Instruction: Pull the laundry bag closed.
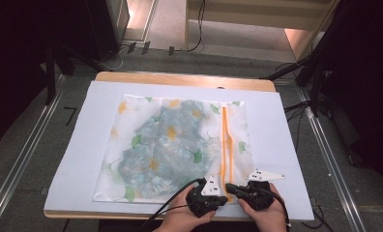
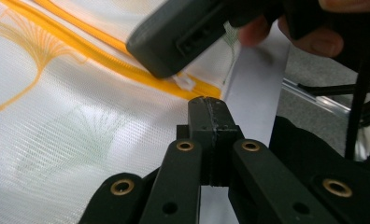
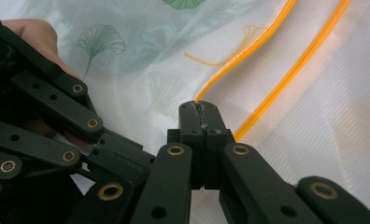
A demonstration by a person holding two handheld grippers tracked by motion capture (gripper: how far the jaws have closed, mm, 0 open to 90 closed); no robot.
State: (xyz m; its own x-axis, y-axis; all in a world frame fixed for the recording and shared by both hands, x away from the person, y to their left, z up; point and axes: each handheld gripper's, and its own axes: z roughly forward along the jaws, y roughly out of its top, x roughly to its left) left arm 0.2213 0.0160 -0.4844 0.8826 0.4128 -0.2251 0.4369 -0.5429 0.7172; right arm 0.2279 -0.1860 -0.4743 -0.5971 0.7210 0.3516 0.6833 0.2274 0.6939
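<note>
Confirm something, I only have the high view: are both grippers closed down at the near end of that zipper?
Observer: The left gripper is. Its own view shows the jaws pressed together at the mesh bag's edge, just past the end of the orange zipper.
Operator: And the right?
Observer: The right gripper is shut too. In its own view the jaws meet right where one orange zipper line ends.
Operator: Where's the pull?
Observer: The white zipper pull is at the zipper's near end. In the left gripper view it pokes out from under the right gripper's tip. I cannot tell whether it is pinched.
</note>
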